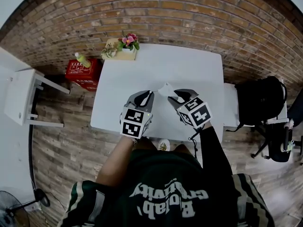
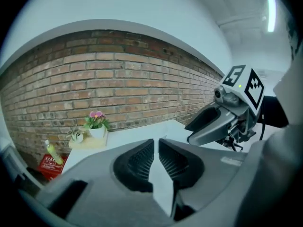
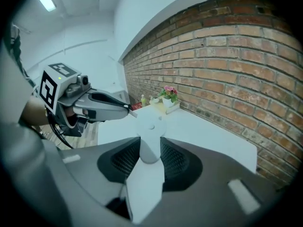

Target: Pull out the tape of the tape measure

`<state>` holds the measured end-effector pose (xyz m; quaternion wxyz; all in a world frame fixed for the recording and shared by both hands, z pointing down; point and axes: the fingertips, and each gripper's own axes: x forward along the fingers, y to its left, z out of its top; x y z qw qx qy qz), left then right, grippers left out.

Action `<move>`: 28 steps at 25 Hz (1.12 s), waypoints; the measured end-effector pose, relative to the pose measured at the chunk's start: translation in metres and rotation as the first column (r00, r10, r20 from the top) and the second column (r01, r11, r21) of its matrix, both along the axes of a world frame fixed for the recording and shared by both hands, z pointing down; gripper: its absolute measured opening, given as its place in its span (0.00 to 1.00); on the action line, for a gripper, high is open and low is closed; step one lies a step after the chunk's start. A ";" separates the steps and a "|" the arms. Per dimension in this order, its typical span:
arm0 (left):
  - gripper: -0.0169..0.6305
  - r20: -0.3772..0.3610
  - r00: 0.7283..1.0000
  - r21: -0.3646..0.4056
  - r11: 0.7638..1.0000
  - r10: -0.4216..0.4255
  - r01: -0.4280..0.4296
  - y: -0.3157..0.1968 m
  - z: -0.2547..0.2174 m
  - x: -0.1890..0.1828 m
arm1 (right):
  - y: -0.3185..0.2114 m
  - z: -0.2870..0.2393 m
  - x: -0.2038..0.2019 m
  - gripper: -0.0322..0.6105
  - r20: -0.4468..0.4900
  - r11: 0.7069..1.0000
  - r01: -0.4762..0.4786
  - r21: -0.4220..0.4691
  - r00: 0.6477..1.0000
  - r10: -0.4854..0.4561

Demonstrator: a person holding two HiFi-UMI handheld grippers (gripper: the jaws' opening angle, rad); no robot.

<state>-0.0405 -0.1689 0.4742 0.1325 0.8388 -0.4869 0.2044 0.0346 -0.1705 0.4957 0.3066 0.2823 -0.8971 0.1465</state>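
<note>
holds the white tape measure [image 3: 150, 126] between the jaws of the right gripper [image 3: 150, 148], half apart, over the white table [image 1: 142, 70]. pinches the tape end [image 3: 131, 112] in the left gripper [image 2: 156, 148], jaws narrow, almost together, just beside the case. flower pot [image 1: 128, 44] at far table corner.

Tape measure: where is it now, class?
Right gripper view, centre: the tape measure sits clamped in the right gripper, above the table, with the left gripper at its left edge.
</note>
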 end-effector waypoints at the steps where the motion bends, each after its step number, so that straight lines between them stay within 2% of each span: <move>1: 0.09 -0.019 0.999 -0.010 1.000 -0.027 0.027 -0.001 0.001 -0.005 | -0.002 0.004 0.001 0.28 -0.008 1.000 -0.024 -0.014 1.000 0.024; 5: 0.09 -0.085 0.991 -0.064 0.993 -0.103 0.097 -0.002 0.010 -0.024 | -0.006 0.018 0.009 0.28 -0.032 0.993 -0.099 -0.068 0.995 0.097; 11: 0.09 -0.102 0.975 -0.145 0.973 -0.198 0.182 0.005 0.034 -0.053 | -0.007 0.045 0.020 0.28 -0.102 0.981 -0.168 -0.102 0.982 0.157; 14: 0.09 -0.101 0.969 -0.165 0.965 -0.224 0.205 0.008 0.041 -0.067 | -0.005 0.054 0.021 0.28 -0.100 0.975 -0.183 -0.130 0.980 0.170; 28: 0.09 -0.100 0.931 -0.180 0.926 -0.352 0.331 0.010 0.047 -0.135 | -0.019 0.060 0.062 0.28 -0.132 0.940 -0.313 -0.133 0.946 0.296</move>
